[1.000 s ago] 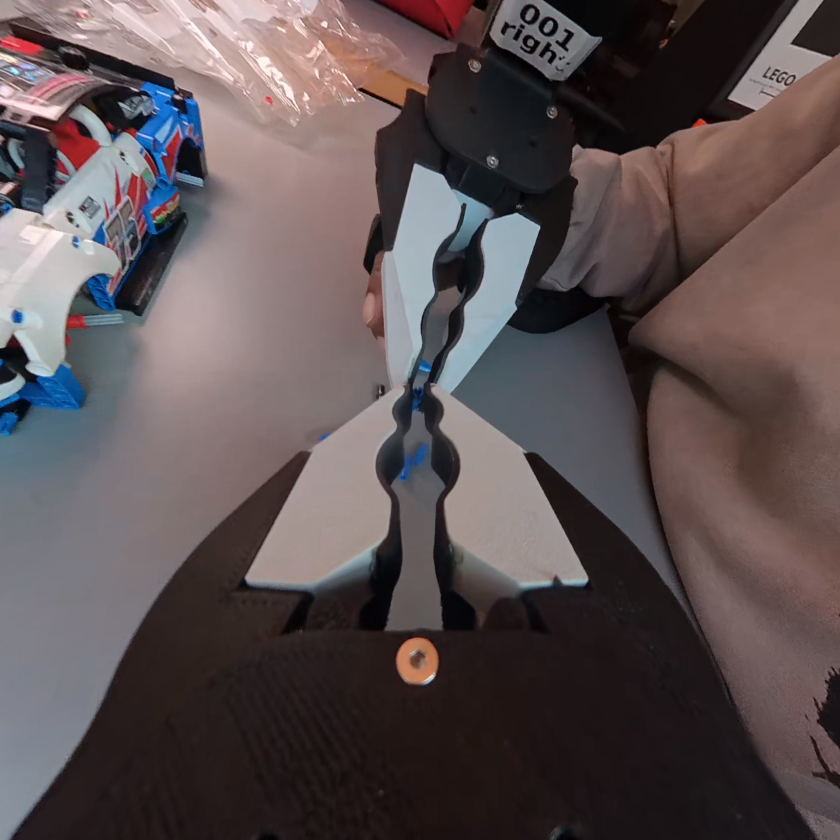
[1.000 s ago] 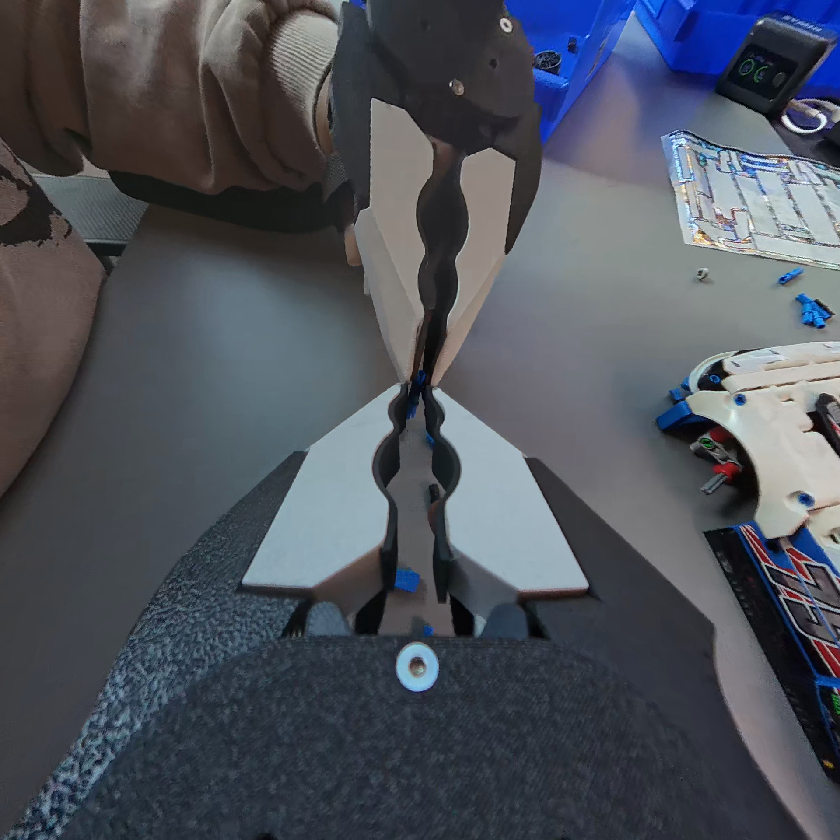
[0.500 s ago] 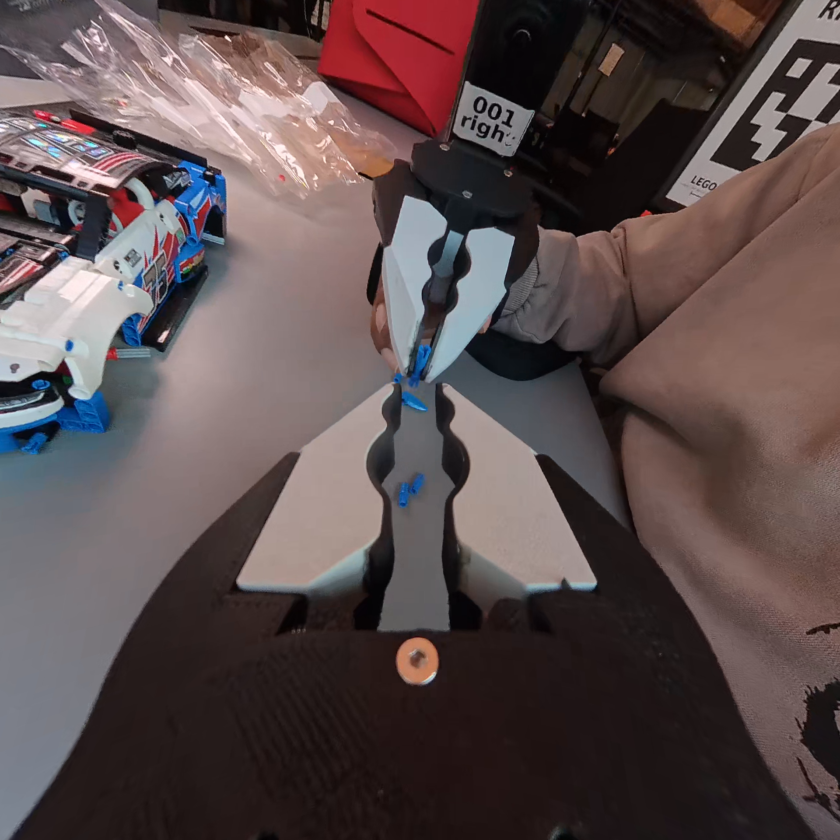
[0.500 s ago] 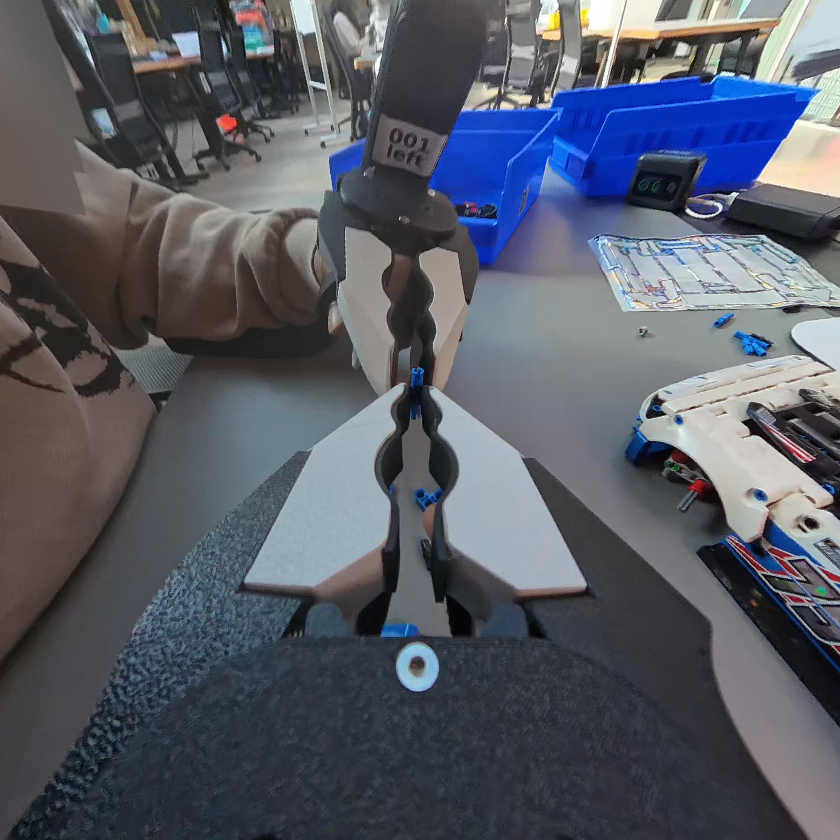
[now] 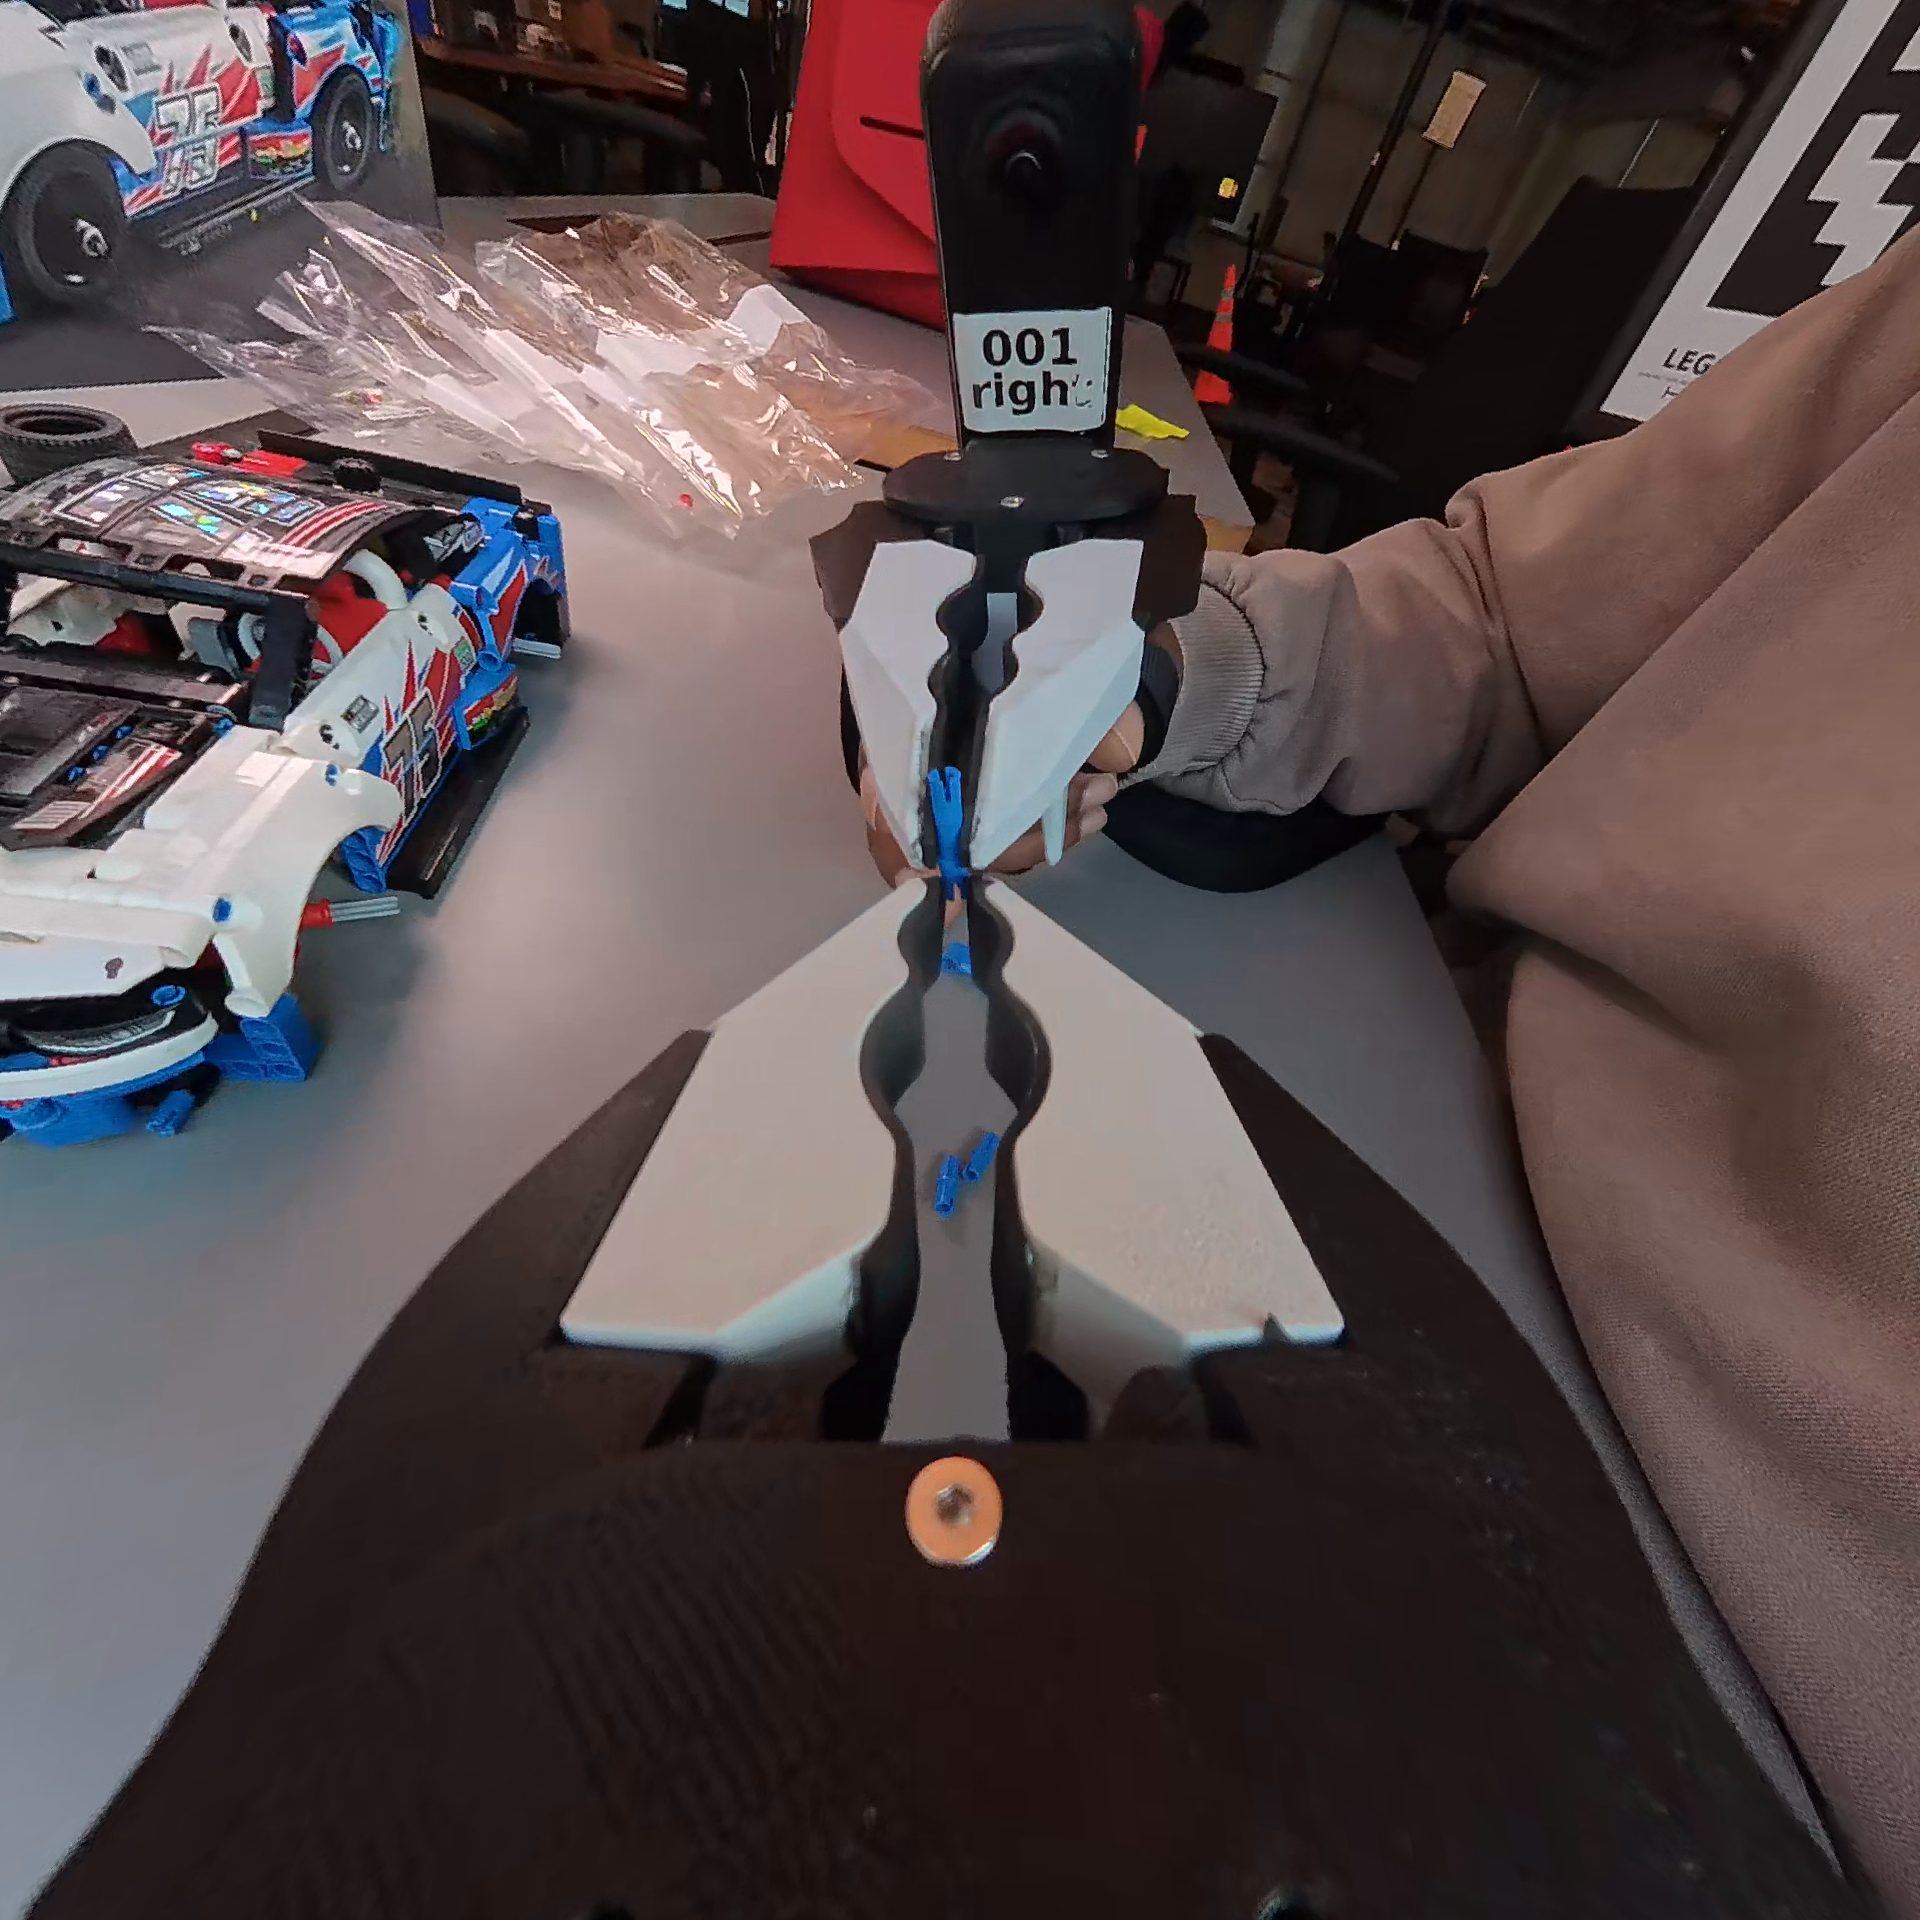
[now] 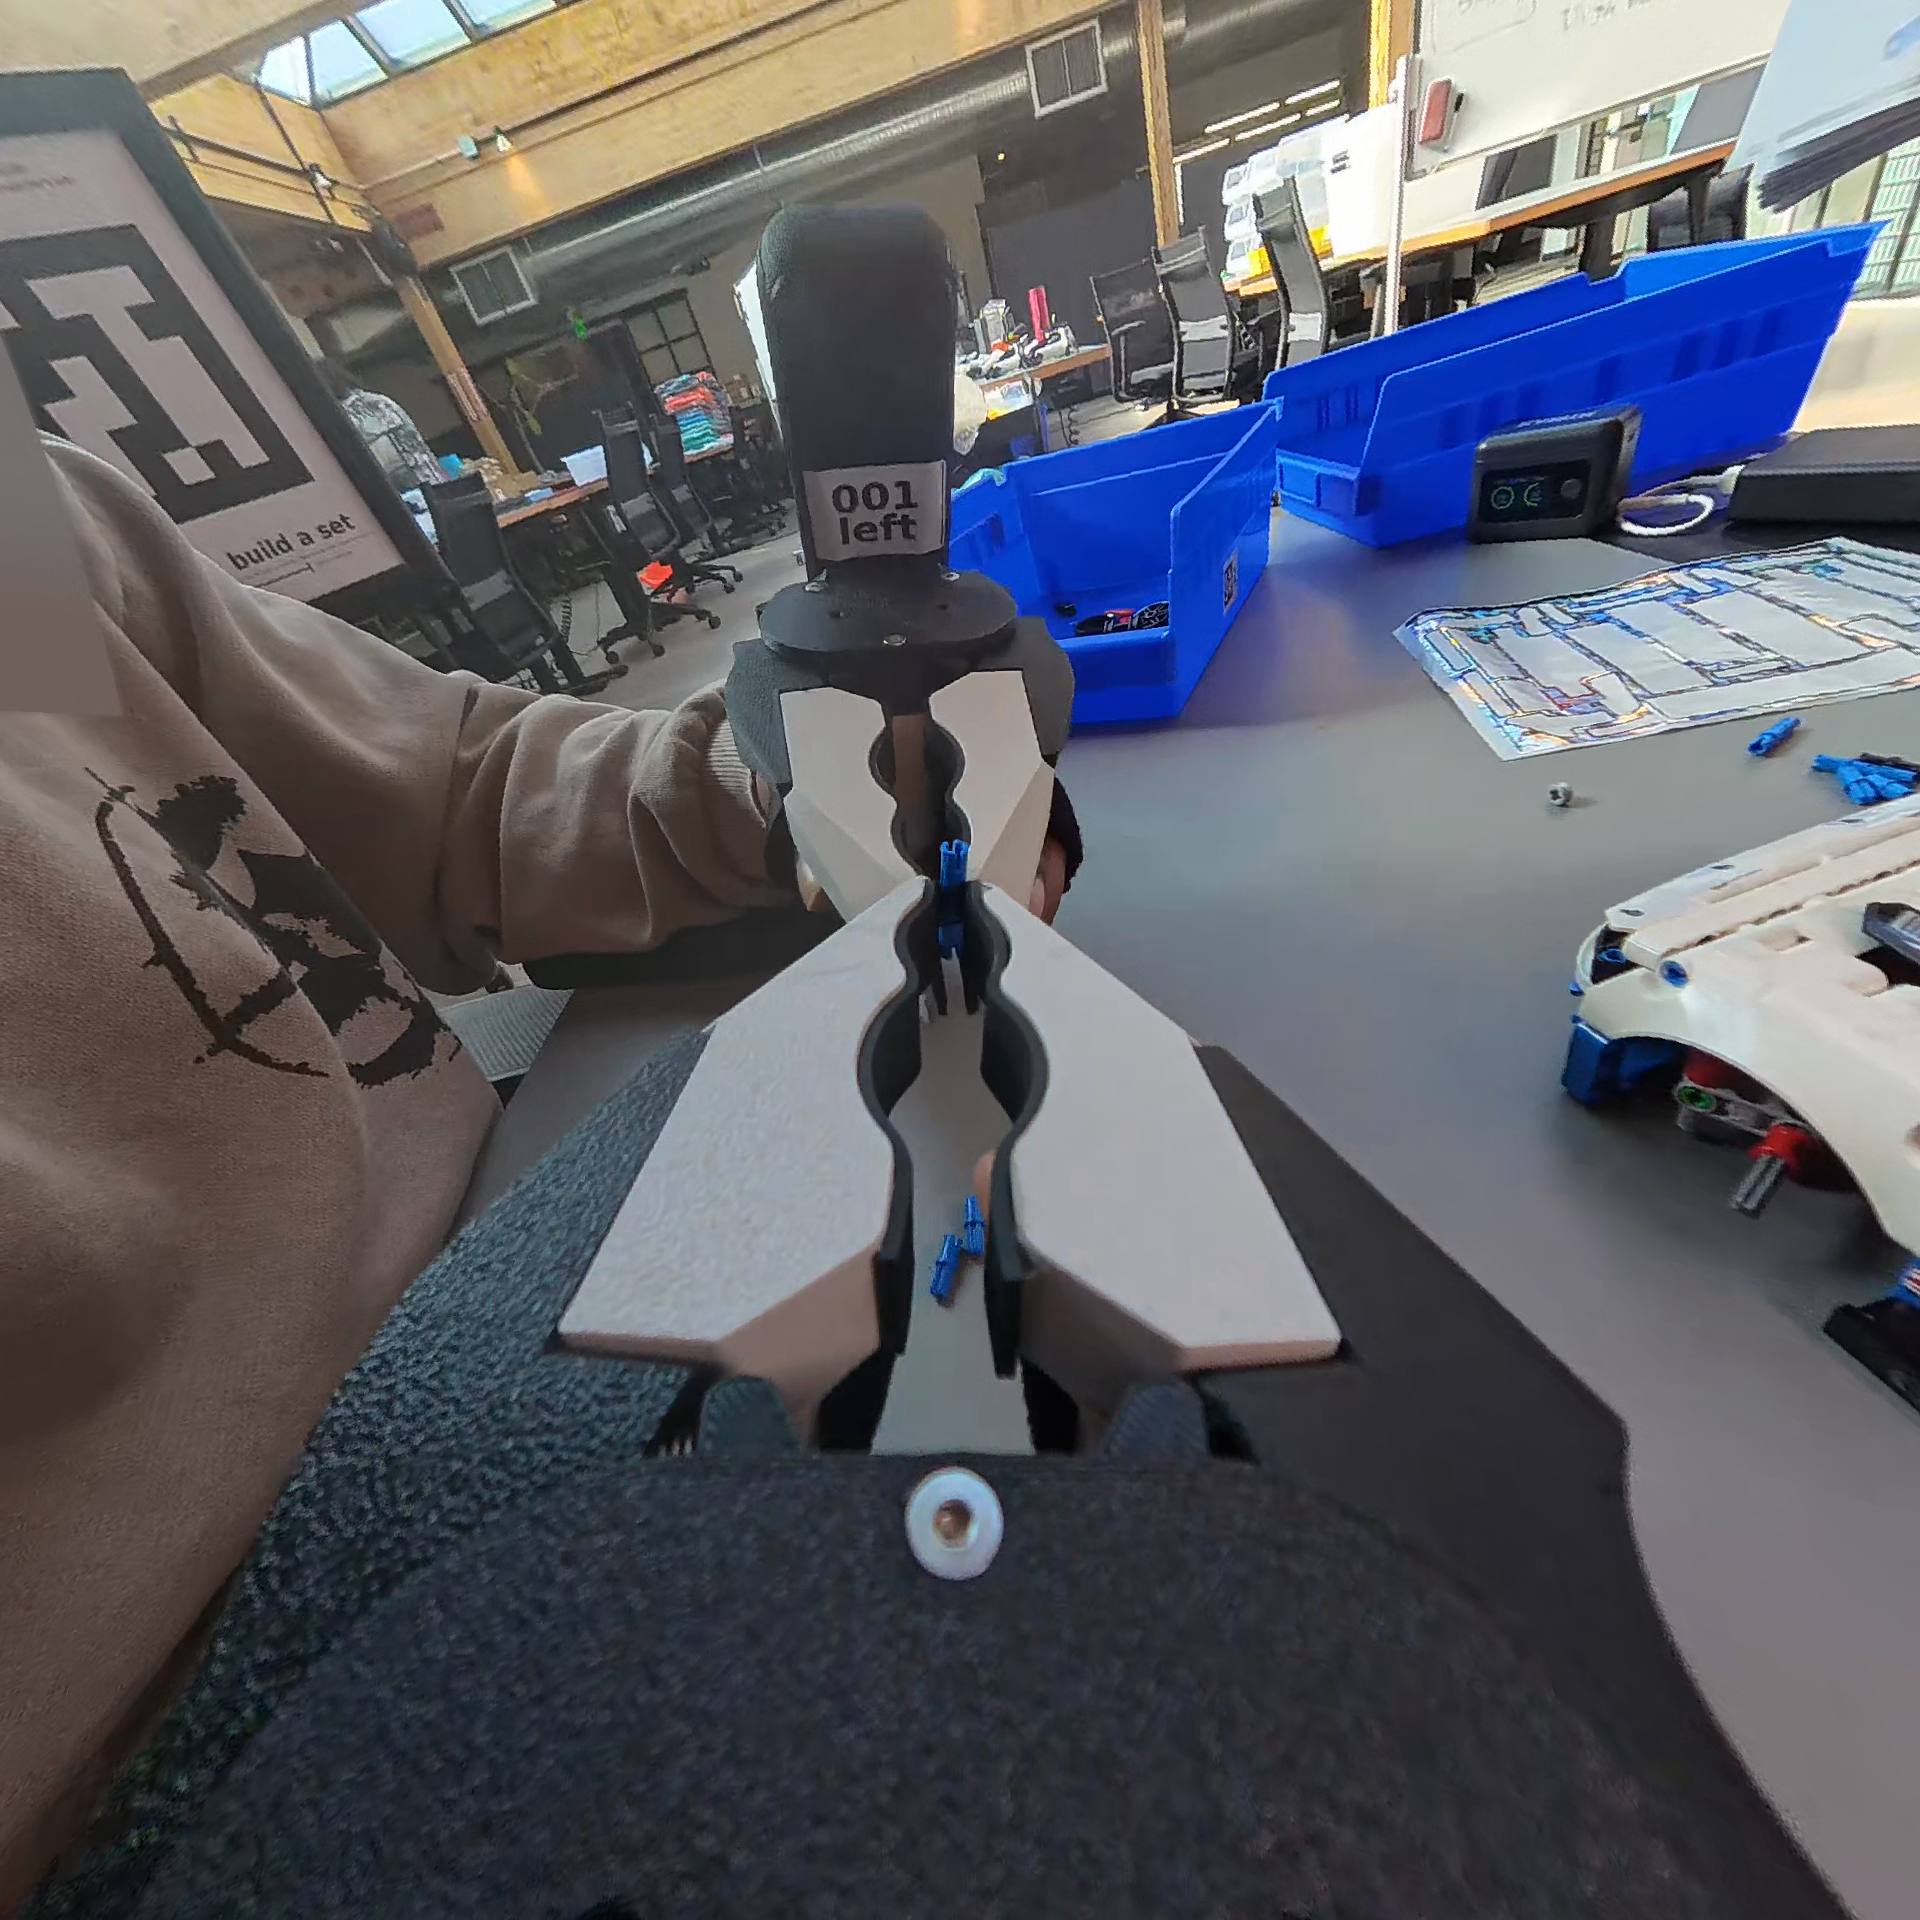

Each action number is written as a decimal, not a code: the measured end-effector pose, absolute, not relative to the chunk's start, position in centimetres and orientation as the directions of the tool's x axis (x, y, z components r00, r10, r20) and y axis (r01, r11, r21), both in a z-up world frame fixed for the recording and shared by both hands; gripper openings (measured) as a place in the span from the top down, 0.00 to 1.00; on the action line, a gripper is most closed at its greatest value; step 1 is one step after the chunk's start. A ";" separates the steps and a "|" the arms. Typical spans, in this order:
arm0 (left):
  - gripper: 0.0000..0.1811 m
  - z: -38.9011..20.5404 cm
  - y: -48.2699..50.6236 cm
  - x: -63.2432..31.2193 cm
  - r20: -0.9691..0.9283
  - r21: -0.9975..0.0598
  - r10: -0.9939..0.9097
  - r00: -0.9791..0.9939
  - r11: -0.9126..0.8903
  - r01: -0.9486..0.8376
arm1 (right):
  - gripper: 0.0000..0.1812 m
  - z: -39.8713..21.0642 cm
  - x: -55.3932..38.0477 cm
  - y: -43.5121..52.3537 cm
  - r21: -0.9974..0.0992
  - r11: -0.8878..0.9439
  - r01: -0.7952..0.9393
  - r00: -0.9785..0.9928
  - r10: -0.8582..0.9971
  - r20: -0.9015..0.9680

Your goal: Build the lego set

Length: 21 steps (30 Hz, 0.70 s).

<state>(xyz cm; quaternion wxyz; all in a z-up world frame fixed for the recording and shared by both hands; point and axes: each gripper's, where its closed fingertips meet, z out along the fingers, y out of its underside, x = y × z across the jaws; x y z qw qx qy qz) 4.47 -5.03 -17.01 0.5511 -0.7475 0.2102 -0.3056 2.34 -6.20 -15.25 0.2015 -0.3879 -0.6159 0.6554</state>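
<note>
- Right gripper (image 5: 948, 862) faces the left one tip to tip, fingers pressed on a small blue pin (image 5: 945, 816) that stands upright between its tips; same pin (image 6: 950, 896) shows at the tips in the right wrist view.
- Left gripper (image 5: 954, 899) tips sit very close together, right at the lower end of that pin; cannot tell whether they actually grip it or only touch it.
- Both grippers are held above the grey table (image 5: 644, 748), near its edge beside the person's tan sleeve (image 5: 1403, 665).
- Two loose blue pins (image 5: 961, 1169) lie on the table below, seen through the gap between the left fingers; also visible through the right gripper's gap (image 6: 956, 1262).
- Partly built lego car (image 5: 208, 748), white, blue and red with a black roof frame, sits at left in the left wrist view, well apart from the grippers.
- Clear plastic bags (image 5: 561, 353) lie far behind the car; a loose black tyre (image 5: 62, 436) at far left.
- Right wrist view: sticker sheet (image 6: 1683, 644) lies flat at far right, blue bins (image 6: 1143, 561) beyond it, a few more blue pins (image 6: 1860, 774) near the sheet.
</note>
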 end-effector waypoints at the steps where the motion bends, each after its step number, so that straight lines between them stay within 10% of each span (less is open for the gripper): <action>1: 0.99 -17.2 -5.1 4.5 0.221 -0.950 -0.654 0.724 -0.312 0.008 | 0.99 -15.4 2.4 -6.3 -0.963 -0.149 0.225 -0.626 0.735 -0.260; 15: 0.99 -20.4 -5.2 4.3 0.165 -0.902 -0.642 0.749 -0.405 -0.148 | 0.99 -18.0 2.6 -6.0 -0.945 0.137 0.296 -0.626 0.775 -0.083; 21: 0.84 -24.6 -4.3 0.4 0.012 -0.800 -0.646 0.763 -0.464 -0.380 | 0.99 -19.3 2.5 -5.5 -0.910 0.172 0.377 -0.606 0.789 -0.102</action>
